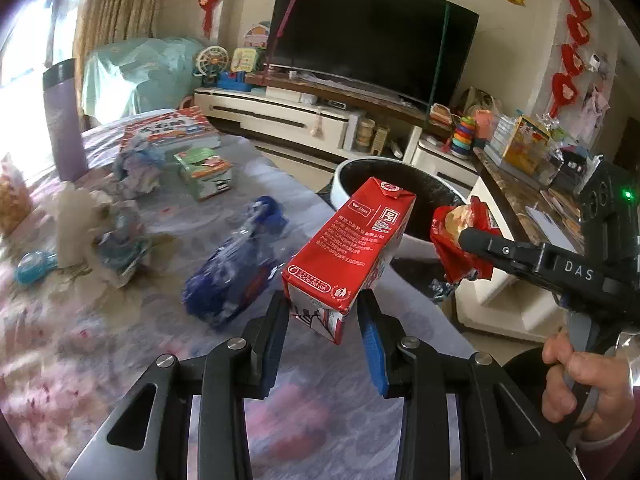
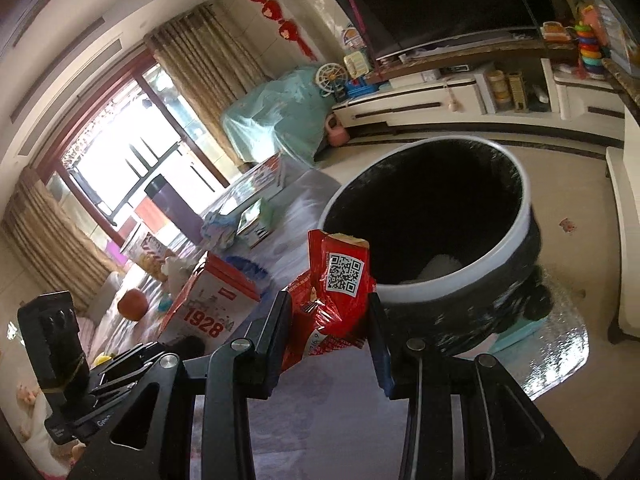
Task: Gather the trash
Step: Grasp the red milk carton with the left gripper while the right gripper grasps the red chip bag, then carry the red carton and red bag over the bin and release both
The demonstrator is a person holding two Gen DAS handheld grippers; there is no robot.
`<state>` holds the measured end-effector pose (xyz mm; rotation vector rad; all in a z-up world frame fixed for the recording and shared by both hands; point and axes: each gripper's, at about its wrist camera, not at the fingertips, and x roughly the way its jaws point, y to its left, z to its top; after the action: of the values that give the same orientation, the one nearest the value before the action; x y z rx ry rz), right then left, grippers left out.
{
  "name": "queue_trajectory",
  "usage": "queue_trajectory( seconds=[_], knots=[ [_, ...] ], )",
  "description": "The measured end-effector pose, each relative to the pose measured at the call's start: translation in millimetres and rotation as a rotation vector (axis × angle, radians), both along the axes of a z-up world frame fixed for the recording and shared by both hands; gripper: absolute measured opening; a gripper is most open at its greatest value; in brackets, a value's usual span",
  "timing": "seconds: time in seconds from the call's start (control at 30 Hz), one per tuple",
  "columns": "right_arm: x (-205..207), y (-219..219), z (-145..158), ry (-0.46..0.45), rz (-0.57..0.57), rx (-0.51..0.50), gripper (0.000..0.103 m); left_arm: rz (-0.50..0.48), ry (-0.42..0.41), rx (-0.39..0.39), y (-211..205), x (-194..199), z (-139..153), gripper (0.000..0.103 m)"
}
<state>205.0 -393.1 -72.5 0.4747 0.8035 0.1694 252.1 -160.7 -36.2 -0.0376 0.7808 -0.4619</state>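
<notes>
In the bin (image 2: pixel 516 240), something white (image 2: pixel 440 265).

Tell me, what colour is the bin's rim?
White rim, dark liner inside; right wrist view shows it best.

Ahead of me a dark television (image 1: pixel 372 36) stands on a long white cabinet (image 1: pixel 280 114), with red paper ornaments (image 1: pixel 570 52) on the wall beside it. A purple flask (image 1: pixel 64 120) stands upright at the desk's (image 1: pixel 120 340) far left edge, near the beige curtain (image 1: pixel 116 4).
</notes>
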Motion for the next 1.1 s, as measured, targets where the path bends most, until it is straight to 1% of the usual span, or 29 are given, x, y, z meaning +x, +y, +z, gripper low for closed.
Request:
queue_trajectory(
  seconds=[0.33,0.7,1.1],
  knots=[
    [6.4,-26.5,7.7,-0.010,-0.036,-0.033,0.037,-0.025,0.004,0.011,-31.7,27.3,1.8,0.034],
    [24.8,-52.8,11.5,0.000,-0.059,-0.084,0.037,-0.053,0.002,0.024,-65.0,59.3,1.8,0.034],
    [45.7,-66.1,5.3,0.032,-0.050,-0.111,0.037,-0.060,0.035,0.042,-93.7,98.0,-3.1,0.034]
  ],
)
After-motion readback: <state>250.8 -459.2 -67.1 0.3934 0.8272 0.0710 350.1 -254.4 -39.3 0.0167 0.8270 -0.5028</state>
